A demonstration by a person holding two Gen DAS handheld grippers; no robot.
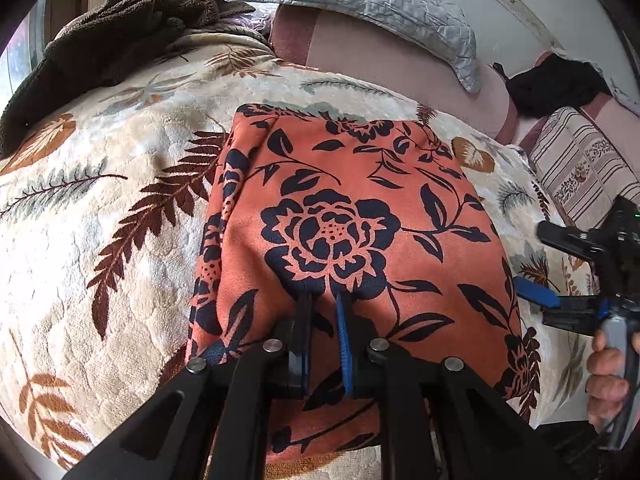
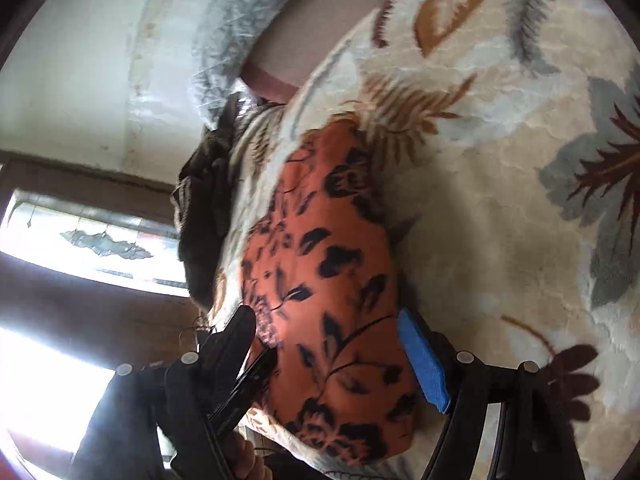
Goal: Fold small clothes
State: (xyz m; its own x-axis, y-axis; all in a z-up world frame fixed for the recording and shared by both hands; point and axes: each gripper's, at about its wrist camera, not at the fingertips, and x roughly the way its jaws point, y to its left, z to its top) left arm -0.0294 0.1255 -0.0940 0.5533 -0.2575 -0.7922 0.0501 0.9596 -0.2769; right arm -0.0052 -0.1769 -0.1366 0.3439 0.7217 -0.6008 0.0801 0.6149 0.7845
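One orange garment (image 1: 352, 216) of soft fabric, printed with dark navy flowers and leaves, lay as a folded, roughly rectangular panel on the cream plush bedspread (image 1: 120, 216) patterned with brown and grey fern leaves.

Nearest item, left wrist view: left tool (image 1: 325, 300), black arms with one black and one blue-faced finger, its jaws nearly closed with only a narrow slit between them. The tips rested over the near middle of the garment, at the base of the large printed flower; whether a pinch of cloth was caught between them could not be told.

Next item, right edge of the same view: right tool (image 1: 544, 264), held by a hand (image 1: 604, 376) on its grey handle, jaws standing wide apart and empty. In the right wrist view, the right tool (image 2: 328, 332) straddled the near end of the garment (image 2: 328, 264), blue finger on one side, black finger on the other, with no pad seen pressing on cloth.

Step in hand, as judged: a fold was laid down and another grasp was being set up. The next move would call for the right tool to close on the garment's edge, taking all layers together, while the left tool pinned the middle as a crease line.

Far items: a dark brown fleecy cloth (image 1: 120, 32) heaped at the bed's far left; a pale grey quilted pillow (image 1: 360, 4) against the wall; a black cloth (image 1: 560, 84) far right.
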